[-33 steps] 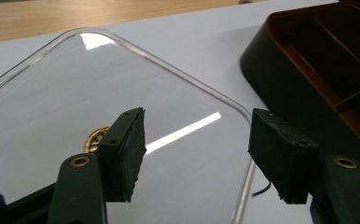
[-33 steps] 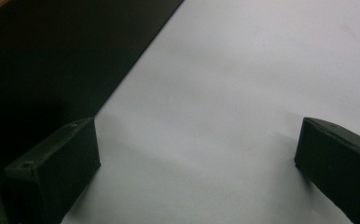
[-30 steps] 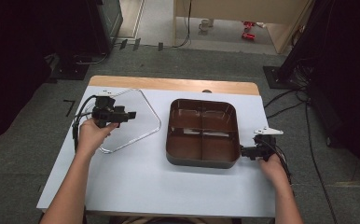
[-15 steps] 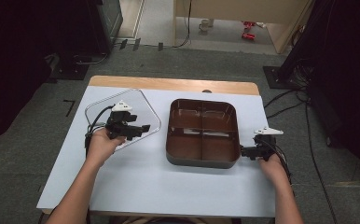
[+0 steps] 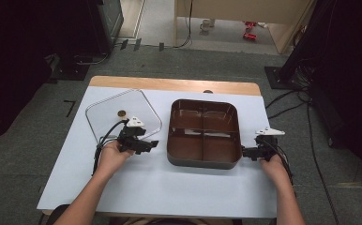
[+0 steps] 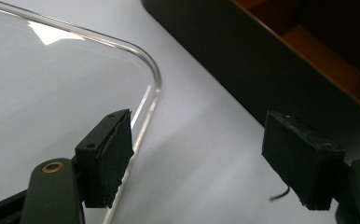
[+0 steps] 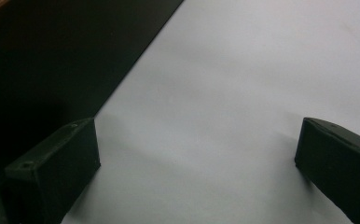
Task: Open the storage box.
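A: Evidently the clear lid (image 5: 123, 114) lies flat on the surface (image 5: 169, 187), left of the brown four-compartment tray (image 5: 204, 132) – separated?

B: Yes; I judge that step done. My left hand-held gripper (image 5: 152, 145) has just been opening, jaws apart, nothing between them, one pad (image 6: 110, 154) beside the lid's near corner. My right hand-held gripper (image 5: 243, 152) rests spread, empty, at the tray's right wall. Whatever handling the tray needs remains
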A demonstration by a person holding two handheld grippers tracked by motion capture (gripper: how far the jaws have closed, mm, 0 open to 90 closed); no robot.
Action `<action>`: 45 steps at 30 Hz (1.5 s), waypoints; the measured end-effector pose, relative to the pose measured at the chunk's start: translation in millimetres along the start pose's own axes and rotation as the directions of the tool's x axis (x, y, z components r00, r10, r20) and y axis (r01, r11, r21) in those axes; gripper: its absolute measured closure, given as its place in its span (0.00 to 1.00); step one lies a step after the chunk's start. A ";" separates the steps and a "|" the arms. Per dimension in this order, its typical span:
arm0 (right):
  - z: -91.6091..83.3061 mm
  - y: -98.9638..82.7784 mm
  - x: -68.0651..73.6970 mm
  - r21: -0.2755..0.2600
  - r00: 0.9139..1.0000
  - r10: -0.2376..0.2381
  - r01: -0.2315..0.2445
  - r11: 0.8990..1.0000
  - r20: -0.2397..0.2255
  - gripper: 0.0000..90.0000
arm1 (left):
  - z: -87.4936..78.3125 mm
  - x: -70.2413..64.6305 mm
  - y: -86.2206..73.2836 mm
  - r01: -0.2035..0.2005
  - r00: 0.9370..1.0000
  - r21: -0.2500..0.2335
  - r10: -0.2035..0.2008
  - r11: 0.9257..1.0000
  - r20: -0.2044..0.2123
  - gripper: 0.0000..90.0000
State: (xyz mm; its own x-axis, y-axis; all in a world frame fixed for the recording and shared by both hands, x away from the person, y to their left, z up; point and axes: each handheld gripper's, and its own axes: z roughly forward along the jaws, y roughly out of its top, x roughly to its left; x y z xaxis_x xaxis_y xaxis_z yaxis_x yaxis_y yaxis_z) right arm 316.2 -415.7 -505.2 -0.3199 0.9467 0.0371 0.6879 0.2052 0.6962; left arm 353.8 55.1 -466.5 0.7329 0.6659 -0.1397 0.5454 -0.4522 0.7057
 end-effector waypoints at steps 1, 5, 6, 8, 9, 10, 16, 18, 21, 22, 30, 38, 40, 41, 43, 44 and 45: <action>0.0 0.0 0.0 0.000 1.000 0.000 0.000 1.000 0.000 0.00 | 2.5 -2.1 -0.7 -0.008 1.000 0.005 0.008 1.000 0.002 0.27; 0.0 0.0 0.0 0.000 1.000 0.000 0.000 1.000 0.001 0.00 | 14.2 -9.0 -2.9 -0.051 0.999 0.031 0.051 0.998 0.006 0.28; 0.0 0.0 0.0 0.000 1.000 -0.001 0.001 1.000 0.000 0.00 | 18.3 -10.5 -4.1 -0.065 0.998 0.050 0.064 0.997 0.009 0.28; 0.0 0.0 0.0 0.000 1.000 -0.001 0.001 1.000 0.000 0.00 | 20.4 -11.5 -5.0 -0.070 0.998 0.059 0.069 0.996 0.011 0.28; 0.0 0.0 0.0 0.000 1.000 -0.001 0.001 1.000 0.000 0.00 | 21.5 -12.3 -5.5 -0.074 0.997 0.064 0.074 0.995 0.011 0.28; 0.0 0.0 0.0 0.000 1.000 0.000 0.000 1.000 0.000 0.00 | 23.0 -13.6 -6.2 -0.084 0.996 0.073 0.084 0.994 0.014 0.28; 0.0 0.0 0.0 0.000 1.000 0.000 0.000 1.000 0.000 0.00 | 27.3 -19.0 -8.5 -0.139 0.990 0.075 0.139 0.987 0.002 0.26; 0.0 0.0 0.0 0.000 1.000 -0.001 0.001 1.000 0.000 0.00 | 28.1 -19.4 -10.5 -0.171 0.985 0.071 0.170 0.983 0.017 0.22; 0.0 0.0 0.0 0.000 1.000 -0.001 0.001 1.000 0.000 0.00 | 29.1 -21.1 -12.6 -0.190 0.982 0.063 0.189 0.980 0.013 0.19; 0.0 0.0 0.0 0.000 1.000 -0.001 0.001 1.000 0.000 0.00 | 29.2 -21.3 -13.0 -0.191 0.982 0.061 0.191 0.980 0.013 0.18; 0.0 0.0 0.0 0.001 1.000 0.000 0.000 1.000 0.000 0.00 | 29.9 -21.4 -19.6 -0.201 0.980 0.014 0.201 0.979 0.015 0.14; 0.0 0.0 0.0 0.000 1.000 -0.001 0.001 1.000 0.000 0.00 | 29.9 -21.8 -21.1 -0.199 0.980 0.003 0.199 0.980 0.010 0.14; 0.0 0.0 0.0 0.000 1.000 -0.001 0.001 1.000 0.000 0.00 | 29.9 -22.1 -21.3 -0.200 0.980 0.002 0.200 0.980 0.009 0.14; 0.0 0.0 0.0 0.000 1.000 -0.001 0.001 1.000 0.000 0.00 | 29.9 -22.4 -21.4 -0.199 0.980 0.001 0.199 0.980 0.006 0.14; 0.0 0.0 0.0 0.000 1.000 0.000 0.000 1.000 0.000 0.00 | 29.7 -23.2 -22.0 -0.197 0.980 -0.001 0.197 0.980 -0.002 0.14; 0.0 0.0 -0.1 0.000 1.000 -0.001 0.001 1.000 0.000 0.00 | 29.4 -23.9 -22.2 -0.193 0.981 0.001 0.193 0.981 -0.008 0.14; 0.0 0.0 0.0 0.000 1.000 0.000 0.000 1.000 0.000 0.00 | 29.3 -24.9 -22.6 -0.187 0.982 0.000 0.187 0.982 -0.016 0.14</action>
State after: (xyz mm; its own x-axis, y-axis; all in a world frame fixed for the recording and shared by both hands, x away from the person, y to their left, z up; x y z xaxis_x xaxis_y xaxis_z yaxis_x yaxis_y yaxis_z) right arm 316.2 -415.7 -505.2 -0.3200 0.9467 0.0370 0.6879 0.2053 0.6961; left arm 335.1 31.3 -499.3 0.8151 0.5793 0.0059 0.3989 -0.5685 0.7195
